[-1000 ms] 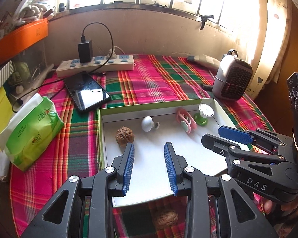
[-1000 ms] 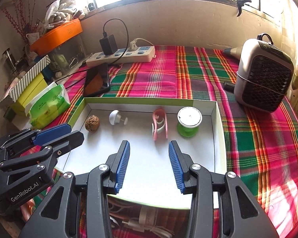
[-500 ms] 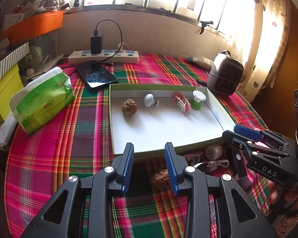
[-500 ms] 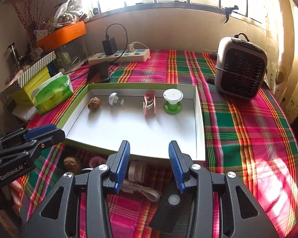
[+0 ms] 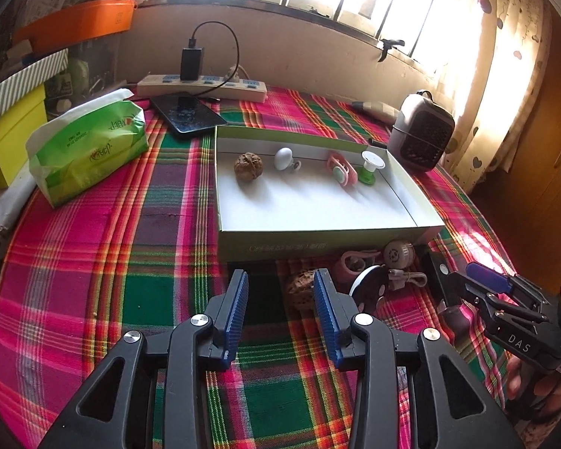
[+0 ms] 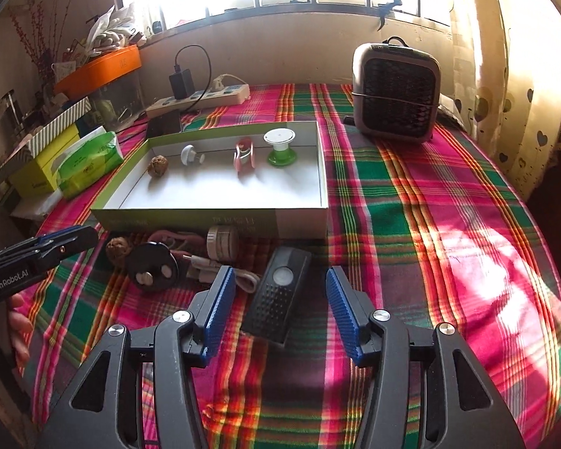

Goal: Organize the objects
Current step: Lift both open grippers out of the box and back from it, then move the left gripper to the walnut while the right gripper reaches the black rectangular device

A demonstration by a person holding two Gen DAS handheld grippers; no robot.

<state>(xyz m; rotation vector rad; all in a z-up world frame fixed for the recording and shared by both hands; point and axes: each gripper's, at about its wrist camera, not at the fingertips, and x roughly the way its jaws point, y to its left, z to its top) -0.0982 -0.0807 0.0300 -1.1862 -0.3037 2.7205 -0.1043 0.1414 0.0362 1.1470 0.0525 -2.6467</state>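
Observation:
A shallow white box (image 5: 318,230) (image 6: 190,213) holds a walnut (image 5: 248,165), a white knob (image 5: 283,158), a pink clip (image 5: 341,174) and a green-and-white spool (image 5: 370,166) along its far side. In front of it lie a second walnut (image 5: 299,292) (image 6: 115,247), a black disc (image 6: 152,267), a pink clip (image 5: 349,262), a beige reel with cable (image 6: 222,242) and a black remote (image 6: 278,295). My left gripper (image 5: 280,312) is open above the loose walnut. My right gripper (image 6: 278,307) is open above the remote.
A green tissue pack (image 5: 88,151), yellow boxes (image 5: 3,142), a phone (image 5: 187,116) and a power strip (image 5: 202,86) stand at the back left. A small grey heater (image 6: 396,88) stands at the back right. The plaid cloth (image 6: 430,205) covers the round table.
Both grippers have pulled back from over the box toward the table's near edge. The loose items in front of the box have come into view. Both stay open.

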